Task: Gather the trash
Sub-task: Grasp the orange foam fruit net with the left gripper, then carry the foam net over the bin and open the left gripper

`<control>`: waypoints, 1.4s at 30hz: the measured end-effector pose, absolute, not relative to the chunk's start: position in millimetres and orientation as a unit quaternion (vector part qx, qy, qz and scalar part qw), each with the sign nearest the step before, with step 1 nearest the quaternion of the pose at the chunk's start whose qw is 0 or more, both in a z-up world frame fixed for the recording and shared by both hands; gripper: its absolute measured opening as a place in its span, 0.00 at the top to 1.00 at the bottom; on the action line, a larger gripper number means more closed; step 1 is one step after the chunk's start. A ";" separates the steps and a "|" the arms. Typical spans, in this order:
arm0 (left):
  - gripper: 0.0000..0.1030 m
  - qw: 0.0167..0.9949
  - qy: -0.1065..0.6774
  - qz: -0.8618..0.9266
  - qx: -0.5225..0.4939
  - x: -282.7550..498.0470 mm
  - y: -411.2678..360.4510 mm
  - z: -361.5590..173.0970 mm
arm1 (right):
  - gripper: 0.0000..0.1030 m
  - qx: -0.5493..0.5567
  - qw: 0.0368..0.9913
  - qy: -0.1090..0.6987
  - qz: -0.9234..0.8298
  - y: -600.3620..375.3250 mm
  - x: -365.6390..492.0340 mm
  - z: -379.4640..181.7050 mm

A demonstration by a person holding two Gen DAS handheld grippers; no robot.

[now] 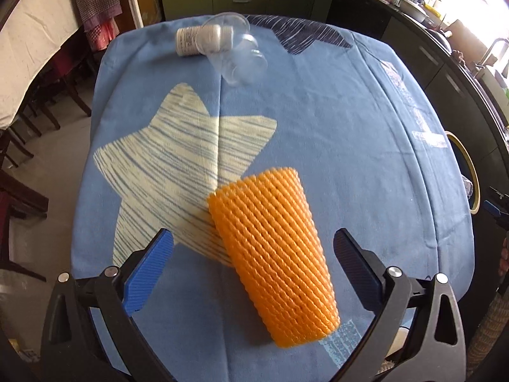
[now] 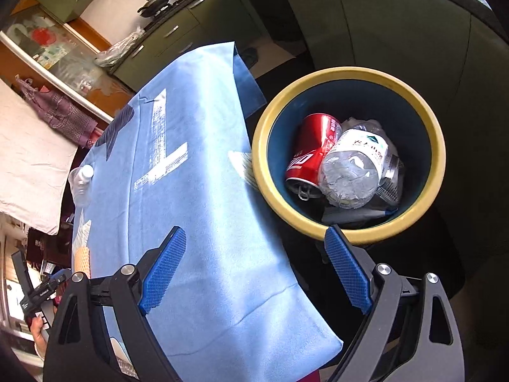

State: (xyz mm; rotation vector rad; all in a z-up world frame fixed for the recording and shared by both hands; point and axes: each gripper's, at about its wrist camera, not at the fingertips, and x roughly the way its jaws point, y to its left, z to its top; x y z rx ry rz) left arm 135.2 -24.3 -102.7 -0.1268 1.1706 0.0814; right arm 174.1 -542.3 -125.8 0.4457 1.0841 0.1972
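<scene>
Orange foam netting (image 1: pixel 273 254), a ribbed sleeve, lies on the table's blue cloth (image 1: pixel 334 121) right in front of the left gripper (image 1: pixel 254 254), whose jaws stand released to either side of it; the blue pads (image 1: pixel 149 273) do not touch the sleeve, and its near end sits between them, tilted toward the right finger. Half of the sleeve rests on a pale star printed on the cloth (image 1: pixel 178 165). Beyond the sleeve, near the far edge of the table, a white plastic bottle (image 1: pixel 203 40) lies on its side, touching a clear plastic cup (image 1: pixel 245 60) that is also tipped over; a second clear cup seems to lie just behind the bottle, though that is hard to tell. Off the table's right edge from the sleeve, a yellow rim (image 1: pixel 467 172) shows. In the right wrist view that rim belongs to a round bin (image 2: pixel 350 74) with a dark blue inside, standing just beside the table. The right gripper (image 2: pixel 254 265) hangs with its jaws released and nothing between them, over the cloth's edge near the bin. Inside the bin lie a crushed red can (image 2: pixel 310 149), a crumpled clear water bottle (image 2: pixel 353 165) resting against it, and dark wrapping underneath. Beyond the bin stand green kitchen cabinets (image 2: pixel 381 31).
</scene>
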 end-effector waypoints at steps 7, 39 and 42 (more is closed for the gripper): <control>0.07 0.801 0.592 0.035 -0.083 133.8 -37.2 -122.4 | 0.15 0.203 0.836 0.496 0.119 -533.2 161.7 -125.1; 0.89 0.842 0.491 -0.197 0.106 129.4 -177.2 -30.5 | 0.14 0.225 0.854 0.461 0.085 -573.2 119.6 -107.4; 0.88 0.827 0.484 -0.258 0.126 139.9 -232.0 -21.1 | 0.13 0.239 0.857 0.452 0.062 -597.6 101.4 -109.9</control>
